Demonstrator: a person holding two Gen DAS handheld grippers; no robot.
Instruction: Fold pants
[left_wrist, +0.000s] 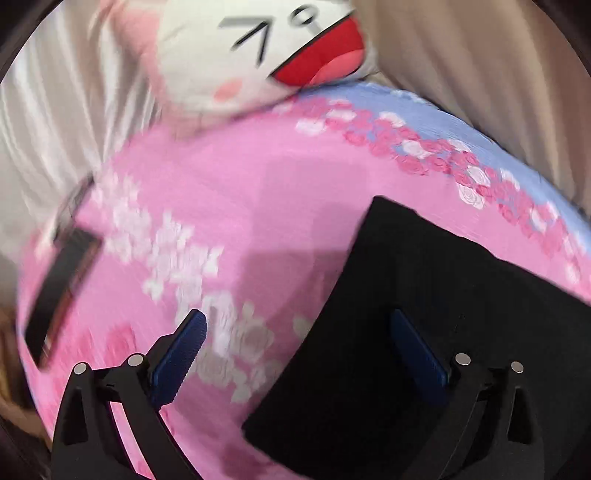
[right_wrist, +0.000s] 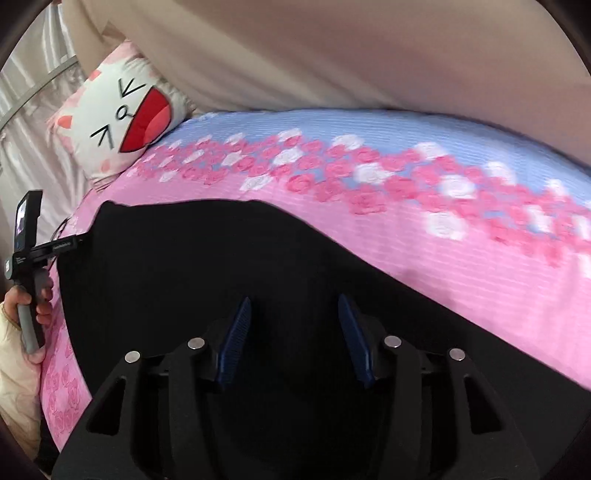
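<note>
Black pants lie flat on a pink and blue rose-patterned bedspread. In the left wrist view the pants fill the lower right, with one straight edge and a corner toward the middle. My left gripper is open and empty, its left finger over the bedspread and its right finger over the pants. My right gripper is open and empty, low over the pants. The left gripper also shows at the far left of the right wrist view, held in a hand beside the pants' left edge.
A white cat-face cushion with a red mouth sits at the head of the bed; it shows in the left wrist view too. A beige padded wall runs behind the bed. A dark flat object lies on the bedspread at the left.
</note>
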